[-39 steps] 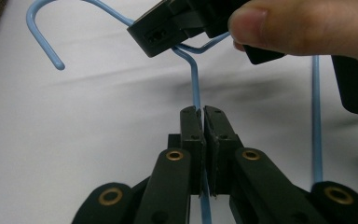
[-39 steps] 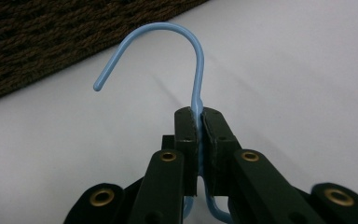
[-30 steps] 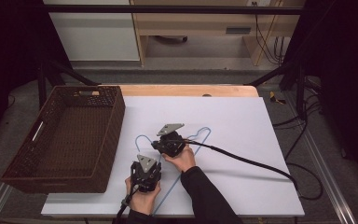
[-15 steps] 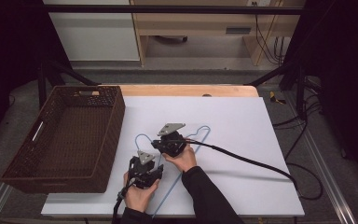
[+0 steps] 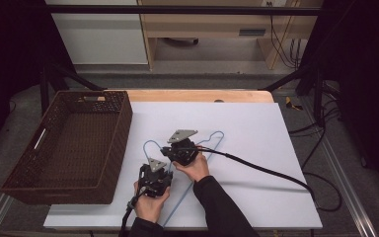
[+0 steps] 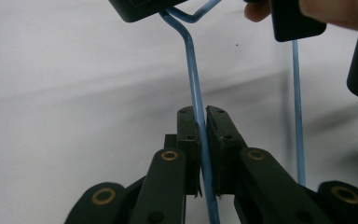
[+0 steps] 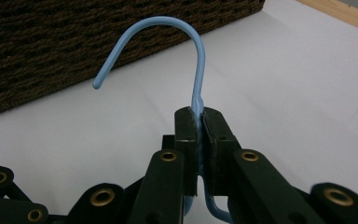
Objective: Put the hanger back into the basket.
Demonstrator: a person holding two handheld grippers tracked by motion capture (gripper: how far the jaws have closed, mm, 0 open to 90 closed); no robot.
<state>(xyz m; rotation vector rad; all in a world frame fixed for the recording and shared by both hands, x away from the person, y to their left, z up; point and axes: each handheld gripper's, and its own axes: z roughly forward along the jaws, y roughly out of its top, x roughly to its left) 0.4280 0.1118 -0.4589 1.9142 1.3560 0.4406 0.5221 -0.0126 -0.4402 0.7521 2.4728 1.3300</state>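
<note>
**High view: both grippers clamp one blue wire hanger beside the basket**

High view sets a brown woven basket (image 5: pixel 66 143) on the left part of a white table (image 5: pixel 256 148), and everything else is placed from that basket. Just to its right a light-blue wire hanger (image 5: pixel 212 140) lies across the white surface, its hook curving toward the basket's right wall and its long side running down toward the person's edge of the table.

The right gripper (image 5: pixel 170 150) sits near the basket's right wall, at the base of the hook. In the right gripper view its jaws are pressed together on the hanger's neck (image 7: pixel 198 112), with the hook arching above them in front of the basket's weave (image 7: pixel 74 42).

The left gripper (image 5: pixel 150 186) is a little nearer the person, close to the basket's front right corner. In the left gripper view its jaws are clenched on one of the hanger's straight wires (image 6: pixel 196 93), which runs up between them; a second wire of the same hanger passes beside them, apart from the jaws.

A black cable (image 5: pixel 266 170) trails from the right gripper away from the basket, across the table.
</note>
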